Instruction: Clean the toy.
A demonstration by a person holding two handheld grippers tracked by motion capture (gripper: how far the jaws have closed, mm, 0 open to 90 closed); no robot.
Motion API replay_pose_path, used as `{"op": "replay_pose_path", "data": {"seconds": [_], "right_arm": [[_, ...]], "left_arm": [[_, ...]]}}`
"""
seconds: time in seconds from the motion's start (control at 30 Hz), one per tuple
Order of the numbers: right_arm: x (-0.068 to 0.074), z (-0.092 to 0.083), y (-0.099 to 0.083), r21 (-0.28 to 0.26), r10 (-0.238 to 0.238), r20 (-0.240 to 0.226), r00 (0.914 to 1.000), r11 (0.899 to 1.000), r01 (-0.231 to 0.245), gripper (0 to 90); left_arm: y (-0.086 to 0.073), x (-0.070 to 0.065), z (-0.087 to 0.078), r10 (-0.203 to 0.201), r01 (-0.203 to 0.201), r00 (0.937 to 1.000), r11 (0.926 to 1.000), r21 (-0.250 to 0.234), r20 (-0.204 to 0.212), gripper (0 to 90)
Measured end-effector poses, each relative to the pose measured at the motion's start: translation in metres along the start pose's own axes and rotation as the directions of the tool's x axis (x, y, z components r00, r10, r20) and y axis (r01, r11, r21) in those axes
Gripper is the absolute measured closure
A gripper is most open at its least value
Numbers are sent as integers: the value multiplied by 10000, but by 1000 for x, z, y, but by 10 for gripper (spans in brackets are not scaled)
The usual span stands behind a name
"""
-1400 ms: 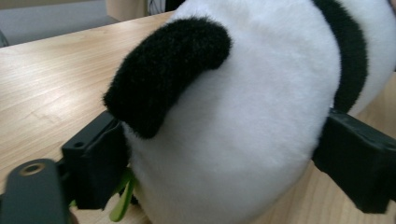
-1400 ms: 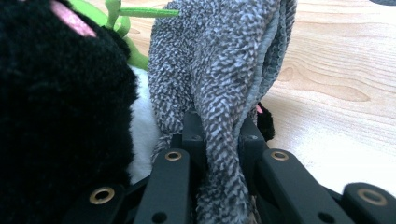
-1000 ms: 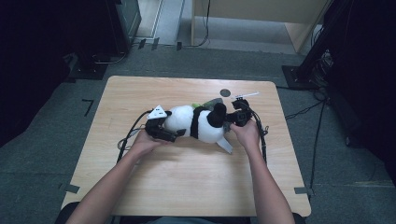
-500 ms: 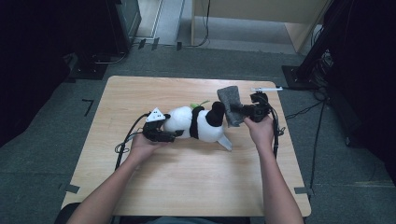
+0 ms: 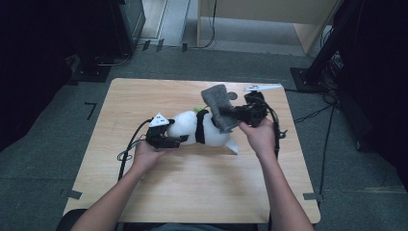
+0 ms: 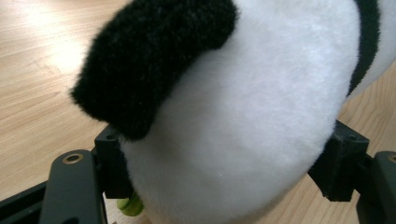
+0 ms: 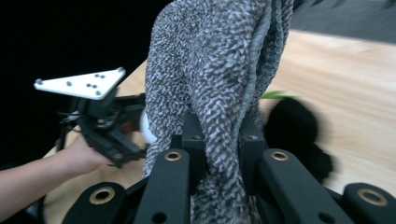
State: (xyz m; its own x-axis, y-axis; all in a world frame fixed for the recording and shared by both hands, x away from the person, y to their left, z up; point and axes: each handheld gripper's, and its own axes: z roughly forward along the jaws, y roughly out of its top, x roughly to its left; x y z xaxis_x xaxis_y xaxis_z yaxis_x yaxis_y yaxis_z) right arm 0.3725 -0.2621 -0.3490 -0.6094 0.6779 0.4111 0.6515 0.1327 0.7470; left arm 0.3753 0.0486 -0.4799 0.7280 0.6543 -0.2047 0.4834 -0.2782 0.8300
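While the person's left hand [image 5: 144,155] is resting near the middle of the wooden table [image 5: 192,192], the left gripper [image 5: 179,141] is pointing at the plush panda [image 5: 199,129], which is lying on its side across the tabletop. Seen from the left gripper view, the panda's white body is bulging between the two black jaws, which are standing fairly wide on either side of it and have just been closing in; the fur is hiding the pads, so whether they are truly pressing is hard to say, though they appear to be squeezing it. A small green piece [image 6: 129,205] is peeking out beneath the toy.

At the panda's far end, the right gripper [image 5: 232,115] is pinching a grey knitted garment [image 5: 219,107], and the right hand [image 5: 260,137] is holding it raised above the toy. From the right gripper view, the jaws are clamped tight on the speckled fabric, which is standing up in folds between them. A white strip [image 5: 262,87] is lying by the table's far edge.
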Motion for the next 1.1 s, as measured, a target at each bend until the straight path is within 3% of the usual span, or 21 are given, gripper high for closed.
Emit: {"op": "replay_pose_path", "data": {"seconds": [0.23, 0.33, 0.5, 0.67, 0.83, 1.0, 1.1], "right_arm": [[35, 62, 11, 734, 64, -710, 9975, 9973, -11, 790], [48, 87, 14, 1189, -82, -518, 9986, 9928, 144, 790], [44, 115, 6, 1732, 335, -377, 9987, 9845, -265, 788], [31, 116, 2, 1566, 778, -578, 9953, 9853, -679, 789], [25, 107, 2, 1674, 597, -157, 9981, 9843, -562, 786], [9, 92, -2, 1669, 917, 238, 9955, 9814, -944, 785], [5, 85, -3, 1693, 871, 353, 9956, 9813, -918, 785]], "left_arm": [[-1, 0, 0, -30, 29, 10000, 9999, -130, -64, 240], [-1, -1, 0, -23, 22, 9999, 9999, -132, -110, 240], [-2, 1, 0, -232, 231, 9997, 9997, -72, -84, 249], [-2, 2, 1, -346, 346, 9993, 9994, -15, -102, 250], [-2, 3, 2, -484, 485, 9988, 9988, 22, -101, 256], [-1, 3, 2, -449, 449, 9990, 9990, 8, -77, 258], [-1, 2, 2, -373, 373, 9993, 9993, 35, -88, 258]]}}
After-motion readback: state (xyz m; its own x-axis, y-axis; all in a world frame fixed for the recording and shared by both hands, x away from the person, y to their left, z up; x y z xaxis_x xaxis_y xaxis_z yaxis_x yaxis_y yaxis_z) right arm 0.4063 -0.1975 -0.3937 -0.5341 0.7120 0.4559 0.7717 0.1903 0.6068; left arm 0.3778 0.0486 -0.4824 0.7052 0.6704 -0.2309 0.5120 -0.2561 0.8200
